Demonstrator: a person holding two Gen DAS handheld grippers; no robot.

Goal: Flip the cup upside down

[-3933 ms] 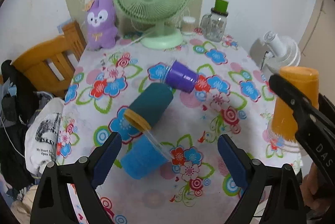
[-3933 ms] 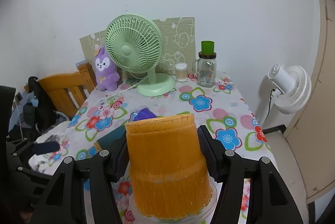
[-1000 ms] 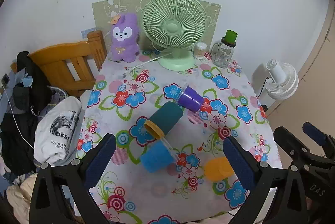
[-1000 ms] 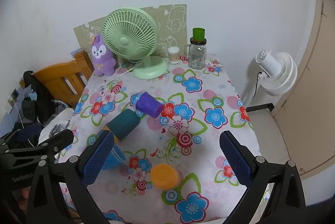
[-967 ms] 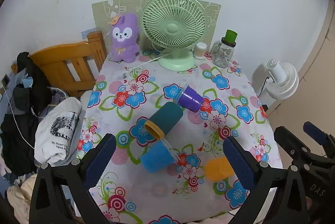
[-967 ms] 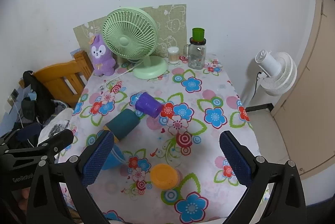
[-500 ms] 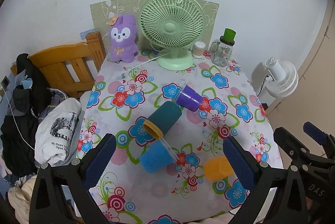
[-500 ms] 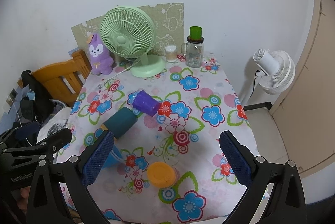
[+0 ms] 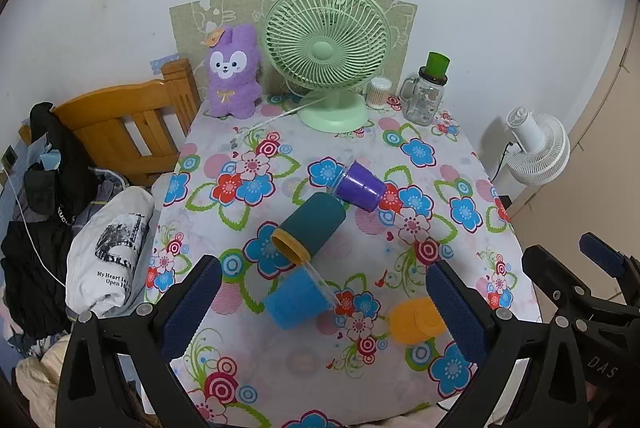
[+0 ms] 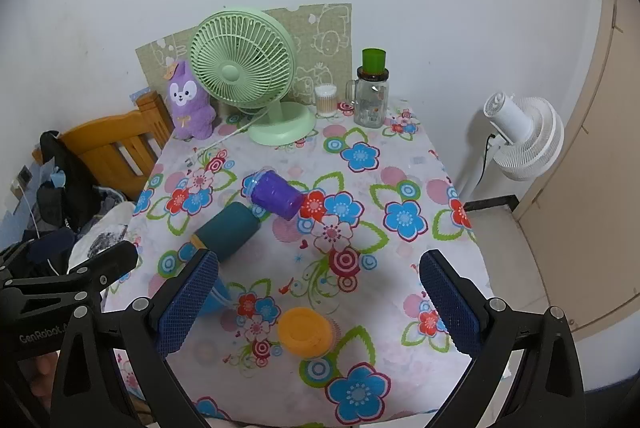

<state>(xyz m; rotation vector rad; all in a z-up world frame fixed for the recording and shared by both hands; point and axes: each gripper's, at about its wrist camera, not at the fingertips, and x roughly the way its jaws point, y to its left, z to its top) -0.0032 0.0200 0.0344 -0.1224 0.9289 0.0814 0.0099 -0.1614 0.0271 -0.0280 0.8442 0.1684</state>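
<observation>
An orange cup [image 9: 416, 320] stands upside down near the table's front edge; it also shows in the right wrist view [image 10: 306, 333]. A purple cup [image 9: 359, 181], a teal cup [image 9: 310, 224] and a blue cup [image 9: 296, 302] lie on their sides in the middle. My left gripper [image 9: 320, 304] is open and empty, held high above the front of the table. My right gripper [image 10: 316, 302] is open and empty, above the orange cup.
A green desk fan [image 9: 326, 48], a purple plush toy [image 9: 232, 72], a glass jar with a green lid [image 9: 428, 90] and a small swab jar [image 9: 378, 93] stand at the back. A wooden chair [image 9: 124, 124] is at the left, a white floor fan [image 9: 536, 148] at the right.
About four seconds ago my right gripper held the orange cup; it now stands released on the table. Both grippers have drawn back and up, and have barely moved over the last second.
</observation>
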